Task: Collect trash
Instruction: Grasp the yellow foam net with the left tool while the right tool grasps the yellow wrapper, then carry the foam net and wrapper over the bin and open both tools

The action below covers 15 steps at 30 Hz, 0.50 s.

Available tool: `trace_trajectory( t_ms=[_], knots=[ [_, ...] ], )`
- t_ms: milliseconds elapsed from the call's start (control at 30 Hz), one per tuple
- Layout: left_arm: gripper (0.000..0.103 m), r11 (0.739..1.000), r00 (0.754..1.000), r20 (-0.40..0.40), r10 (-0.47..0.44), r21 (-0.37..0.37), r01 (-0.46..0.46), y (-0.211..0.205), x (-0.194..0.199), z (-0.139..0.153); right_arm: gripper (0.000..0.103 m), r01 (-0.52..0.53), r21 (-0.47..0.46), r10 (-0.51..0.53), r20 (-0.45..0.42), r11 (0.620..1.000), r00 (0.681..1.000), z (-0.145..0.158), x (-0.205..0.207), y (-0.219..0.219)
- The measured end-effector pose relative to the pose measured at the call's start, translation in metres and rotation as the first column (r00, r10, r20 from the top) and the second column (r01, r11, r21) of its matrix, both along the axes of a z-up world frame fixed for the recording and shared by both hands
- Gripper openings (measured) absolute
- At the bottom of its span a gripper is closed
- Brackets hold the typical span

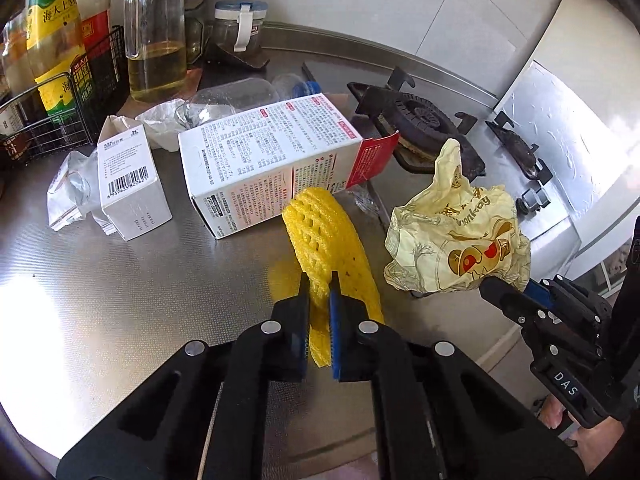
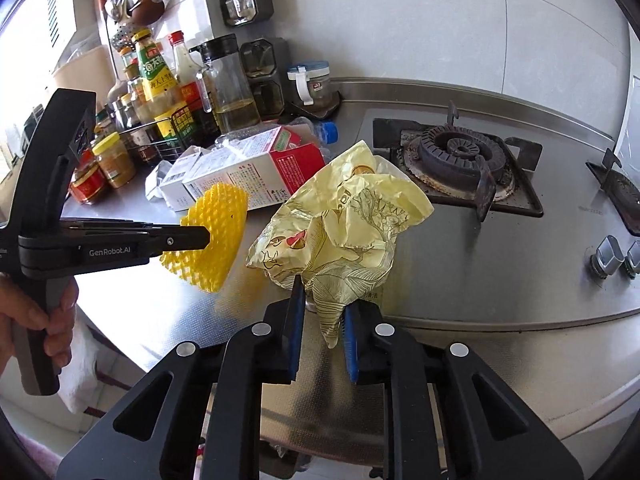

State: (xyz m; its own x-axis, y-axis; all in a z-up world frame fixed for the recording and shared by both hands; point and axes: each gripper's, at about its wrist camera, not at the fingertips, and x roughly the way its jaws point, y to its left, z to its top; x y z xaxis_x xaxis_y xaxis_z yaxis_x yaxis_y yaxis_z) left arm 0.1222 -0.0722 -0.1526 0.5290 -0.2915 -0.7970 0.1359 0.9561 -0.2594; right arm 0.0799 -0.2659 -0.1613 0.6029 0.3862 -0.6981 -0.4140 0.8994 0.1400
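Left hand-held gripper [image 1: 320,292] pinches yellow foam net [image 1: 320,236]; right hand-held gripper [image 2: 322,300] clamps crumpled yellow wrapper [image 2: 340,232], above steel desk [image 1: 140,280].

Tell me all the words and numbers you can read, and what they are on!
"GenRobot.AI": side of the left tongs.
"DAS": handle of the right tongs.
"海天": green label of the sauce bottle.
Barcode digits on the small white box: too blurred.
Print on the big red and white carton: too small.
Lettering on the crumpled yellow wrapper: creased, unreadable.
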Motion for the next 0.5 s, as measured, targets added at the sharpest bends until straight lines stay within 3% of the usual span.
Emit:
trace_trajectory(
  t_ms=[500],
  knots=[
    [0.006,1.000,0.996,0.092,0.014,-0.026,-0.011,0.045,-0.130,0.070,0.018,-0.148,0.025,0.147,0.022,0.989,0.989,0.054,-0.112,-0.001]
  ],
)
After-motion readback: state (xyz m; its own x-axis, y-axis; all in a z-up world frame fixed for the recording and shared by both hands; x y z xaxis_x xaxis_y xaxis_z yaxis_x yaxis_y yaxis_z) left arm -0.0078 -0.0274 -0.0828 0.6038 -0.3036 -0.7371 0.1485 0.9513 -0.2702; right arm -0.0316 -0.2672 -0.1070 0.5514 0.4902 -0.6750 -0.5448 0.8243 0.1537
